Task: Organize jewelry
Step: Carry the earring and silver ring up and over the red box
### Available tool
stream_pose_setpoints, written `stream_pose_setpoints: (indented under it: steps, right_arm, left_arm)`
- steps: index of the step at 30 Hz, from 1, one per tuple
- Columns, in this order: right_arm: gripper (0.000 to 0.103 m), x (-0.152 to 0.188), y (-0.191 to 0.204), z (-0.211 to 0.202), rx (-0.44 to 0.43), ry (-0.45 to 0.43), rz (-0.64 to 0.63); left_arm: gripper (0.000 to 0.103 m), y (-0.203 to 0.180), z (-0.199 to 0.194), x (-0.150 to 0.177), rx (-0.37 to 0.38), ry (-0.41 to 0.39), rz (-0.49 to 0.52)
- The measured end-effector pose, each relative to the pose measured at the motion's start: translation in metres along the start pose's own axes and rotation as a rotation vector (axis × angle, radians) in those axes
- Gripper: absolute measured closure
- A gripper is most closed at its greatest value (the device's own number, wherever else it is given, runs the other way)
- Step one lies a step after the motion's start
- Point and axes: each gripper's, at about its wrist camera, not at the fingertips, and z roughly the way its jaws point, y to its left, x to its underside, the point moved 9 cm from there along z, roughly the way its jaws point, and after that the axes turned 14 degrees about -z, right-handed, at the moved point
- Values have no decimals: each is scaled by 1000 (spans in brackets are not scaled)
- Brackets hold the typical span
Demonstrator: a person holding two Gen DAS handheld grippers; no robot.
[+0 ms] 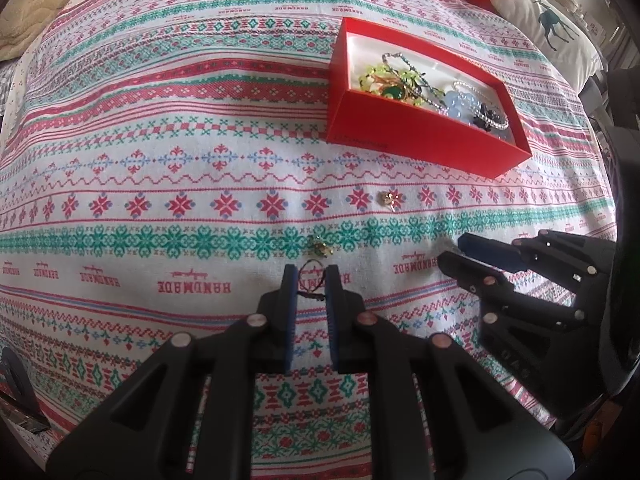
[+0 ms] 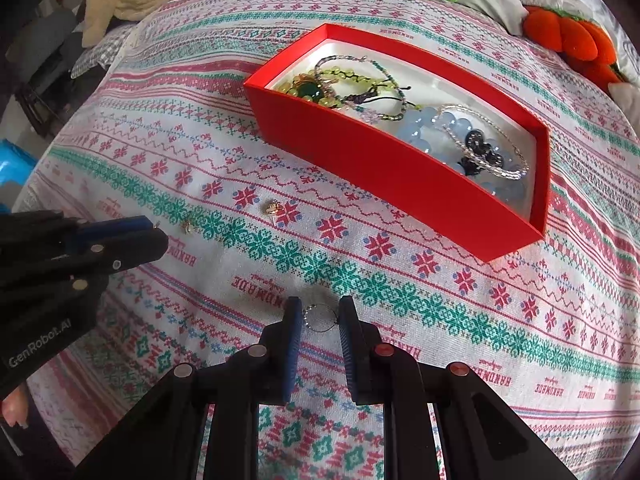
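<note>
left ring: thin hoop ring [image 1: 311,280] on the cloth, between the left gripper [image 1: 311,276] fingertips; contact with pads can't tell
left gripper: fingers apart, narrow gap, ring inside it
right ring: wire ring with silver beads [image 2: 318,317] between the right gripper [image 2: 320,312] fingertips, beaded side just beside the left pad
right gripper: fingers apart, wider gap; touching ring or not, can't tell
green stud: small green earring [image 1: 321,246] just ahead of left gripper tips
gold stud: gold earring [image 1: 388,199] further ahead, to the right, short of the box
box: red jewelry box [image 1: 404,132] ahead-right of left gripper, open, holds bead bracelets and chains
surface: patterned cloth [image 1: 160,160] under everything
</note>
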Motion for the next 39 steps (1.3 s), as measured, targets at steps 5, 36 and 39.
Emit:
stream_pose_setpoints:
  steps: [5,36,39]
  right_arm:
    - [84,1,-10,-13,-24,-15,40]
    - [84,-26,-134,-76,15,-237,328]
    - [84,-30,-142,-70,29,-248,334]
  left_arm:
    - [88,0,-9,-3,20,-12,-5]
    - [88,-77,-30,-92,208,-238,15]
    - [88,-84,-20,-99,214,-250,25]
